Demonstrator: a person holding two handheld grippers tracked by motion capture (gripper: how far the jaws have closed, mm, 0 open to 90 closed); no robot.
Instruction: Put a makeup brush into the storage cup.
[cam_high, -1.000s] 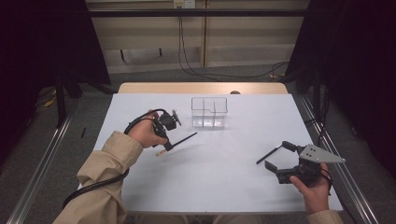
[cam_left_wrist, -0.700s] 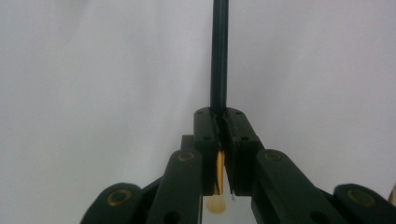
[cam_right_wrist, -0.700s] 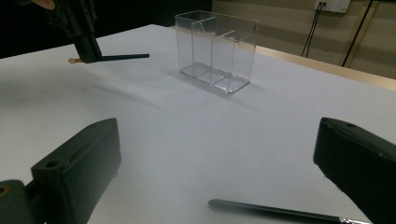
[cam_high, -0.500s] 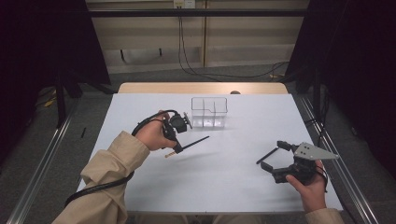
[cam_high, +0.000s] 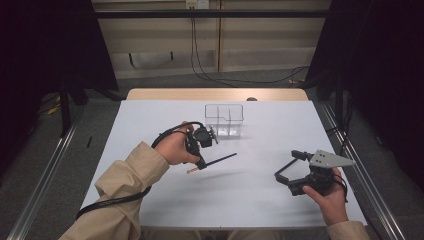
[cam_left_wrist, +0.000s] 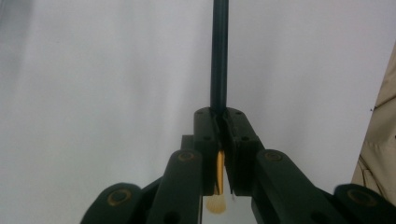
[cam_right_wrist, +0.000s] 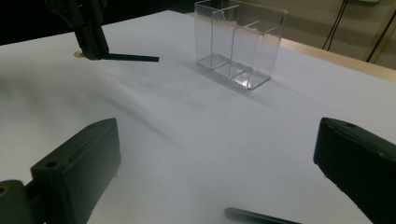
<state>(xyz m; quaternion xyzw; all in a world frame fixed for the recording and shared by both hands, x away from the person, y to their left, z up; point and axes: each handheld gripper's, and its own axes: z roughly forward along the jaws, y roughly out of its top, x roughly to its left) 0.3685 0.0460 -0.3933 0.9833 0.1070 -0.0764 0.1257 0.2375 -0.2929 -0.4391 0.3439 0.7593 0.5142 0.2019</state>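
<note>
A dark pencil (cam_high: 215, 162) with a tan end is held level just above the white table, and my left gripper (cam_high: 200, 163) is shut on it near that tan end. In the left gripper view the shaft (cam_left_wrist: 218, 56) runs straight out from the closed jaws (cam_left_wrist: 219, 114). A clear plastic organizer (cam_high: 224, 120) with compartments stands upright just beyond it. My right gripper (cam_high: 286, 165) is open at the near right, low over the table. Its view looks between the wide-apart jaws (cam_right_wrist: 219, 158) toward the organizer (cam_right_wrist: 240, 42), the left gripper (cam_right_wrist: 91, 46) and the pencil (cam_right_wrist: 133, 58).
The white table top (cam_high: 150, 120) has a wooden strip (cam_high: 215, 94) along its far edge. A thin dark item (cam_right_wrist: 261, 217) lies on the table just in front of the right gripper. Metal rails (cam_high: 45, 175) run along both sides of the table.
My left gripper has carried the pencil to the right and a little nearer. The right gripper has shifted slightly left and stays open.
</note>
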